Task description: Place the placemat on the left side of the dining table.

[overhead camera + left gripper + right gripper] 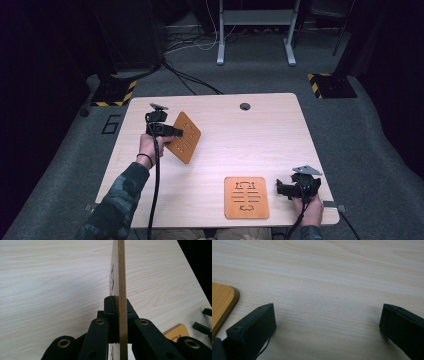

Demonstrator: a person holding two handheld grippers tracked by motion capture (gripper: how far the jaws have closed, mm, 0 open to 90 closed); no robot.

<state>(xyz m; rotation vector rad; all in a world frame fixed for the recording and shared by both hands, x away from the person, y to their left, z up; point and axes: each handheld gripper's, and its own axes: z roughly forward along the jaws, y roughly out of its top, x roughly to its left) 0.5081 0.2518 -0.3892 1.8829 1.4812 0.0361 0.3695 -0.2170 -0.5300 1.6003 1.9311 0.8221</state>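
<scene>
left gripper [175,132] is clamping the tilted wooden panel [184,137] edge-on above the tabletop [260,135]; keep it square while lowering, right gripper [283,189] idling wide beside the flat panel [246,197].

**Count of what you have in front of you**

You have two orange-brown cut-out boards: one held board [184,137] pinched in your left gripper [172,132], and one flat board [246,197] lying on the bench [260,140]. You have two grippers, the second being your right gripper [281,188], its fingers [254,327] spread wide. One bench carries it all, with one grommet hole [244,106].
</scene>
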